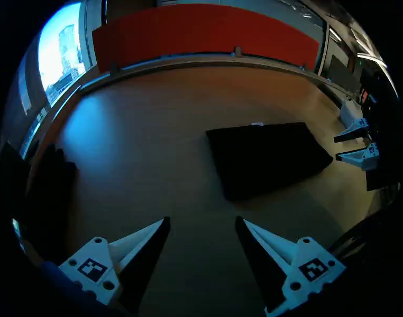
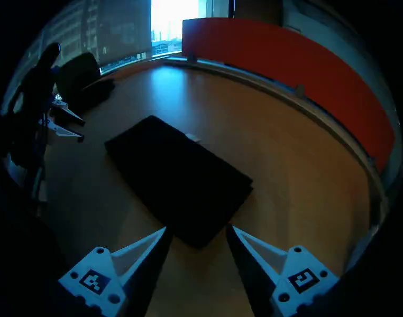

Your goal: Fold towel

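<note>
**Towel (image 2: pixel 175 174), one.** Dark and rectangular, it lies flat on the table. The picture is too dark to count its layers. In the right gripper view its near corner reaches into the gap between that gripper's fingertips. In the left gripper view it lies ahead and to the right, apart from that gripper's fingers.

**White tag (image 2: pixel 193 138), one.** Small, at the towel's far edge.

**Left gripper (image 1: pixel 201 222), one, two fingers.** The fingers are spread wide above bare wood, with nothing between them.

**Right gripper (image 2: pixel 196 230), one, two fingers.** The fingers are spread at the towel's corner, pressing on nothing. Whether they touch the cloth is unclear.

**Table (image 1: pixel 148 158), one.** Wooden top with a curved far edge.

**Red panel (image 1: pixel 201 31), one.** Stands upright along the table's far edge.

**Window (image 1: pixel 61 47), one bright pane.** Set beyond the panel's end.
</note>
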Demonstrator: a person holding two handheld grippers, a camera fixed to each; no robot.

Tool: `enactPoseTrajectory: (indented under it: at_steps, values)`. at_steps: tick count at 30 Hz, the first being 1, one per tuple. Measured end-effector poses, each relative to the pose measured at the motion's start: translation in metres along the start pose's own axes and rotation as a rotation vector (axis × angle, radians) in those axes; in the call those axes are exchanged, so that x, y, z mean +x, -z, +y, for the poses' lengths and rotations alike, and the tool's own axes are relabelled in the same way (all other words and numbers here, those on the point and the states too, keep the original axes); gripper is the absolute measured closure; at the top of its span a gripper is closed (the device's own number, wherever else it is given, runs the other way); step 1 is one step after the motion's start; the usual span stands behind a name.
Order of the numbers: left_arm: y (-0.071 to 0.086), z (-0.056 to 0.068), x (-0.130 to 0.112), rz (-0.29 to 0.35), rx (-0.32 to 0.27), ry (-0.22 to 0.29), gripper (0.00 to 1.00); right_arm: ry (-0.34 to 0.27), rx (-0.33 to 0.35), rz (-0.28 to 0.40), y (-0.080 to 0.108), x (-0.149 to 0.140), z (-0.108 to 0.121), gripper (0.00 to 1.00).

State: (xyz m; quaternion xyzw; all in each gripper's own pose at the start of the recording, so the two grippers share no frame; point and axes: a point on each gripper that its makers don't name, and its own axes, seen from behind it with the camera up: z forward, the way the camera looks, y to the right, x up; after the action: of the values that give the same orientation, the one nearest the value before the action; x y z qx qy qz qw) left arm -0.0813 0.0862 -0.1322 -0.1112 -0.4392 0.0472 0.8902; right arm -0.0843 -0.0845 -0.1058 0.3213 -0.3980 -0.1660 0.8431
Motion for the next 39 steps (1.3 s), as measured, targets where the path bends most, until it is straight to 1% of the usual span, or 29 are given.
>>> enactPoseTrajectory:
  at_steps: [8, 15, 18, 22, 24, 26, 28, 33, 36, 39]
  values:
    - [0.013, -0.004, -0.012, 0.0, 0.02, 0.037, 0.09, 0.034, 0.03, -0.032, -0.005, -0.015, -0.001, 0.25]
    - [0.025, -0.009, -0.024, -0.003, 0.036, 0.07, 0.09, 0.054, 0.064, -0.072, -0.008, -0.03, -0.001, 0.36]
    - [0.029, -0.011, -0.029, -0.005, 0.041, 0.082, 0.09, 0.06, 0.075, -0.079, -0.01, -0.032, -0.001, 0.38]
    - [0.032, -0.012, -0.033, -0.008, 0.048, 0.091, 0.09, 0.066, 0.084, -0.083, -0.013, -0.032, 0.0, 0.45]
    - [0.033, -0.012, -0.035, -0.01, 0.05, 0.093, 0.09, 0.069, 0.088, -0.086, -0.015, -0.032, 0.0, 0.46]
    - [0.034, -0.012, -0.036, -0.01, 0.052, 0.094, 0.09, 0.073, 0.091, -0.09, -0.016, -0.032, 0.001, 0.52]
    - [0.035, -0.012, -0.037, -0.01, 0.053, 0.094, 0.09, 0.079, 0.096, -0.095, -0.018, -0.033, 0.001, 0.54]
    - [0.036, -0.013, -0.038, -0.011, 0.056, 0.095, 0.09, 0.084, 0.108, -0.113, -0.02, -0.037, 0.001, 0.71]
    - [0.036, -0.014, -0.039, -0.013, 0.058, 0.094, 0.09, 0.086, 0.115, -0.117, -0.021, -0.037, 0.002, 0.77]
    - [0.037, -0.015, -0.039, -0.013, 0.058, 0.094, 0.09, 0.09, 0.117, -0.119, -0.022, -0.037, 0.003, 0.84]
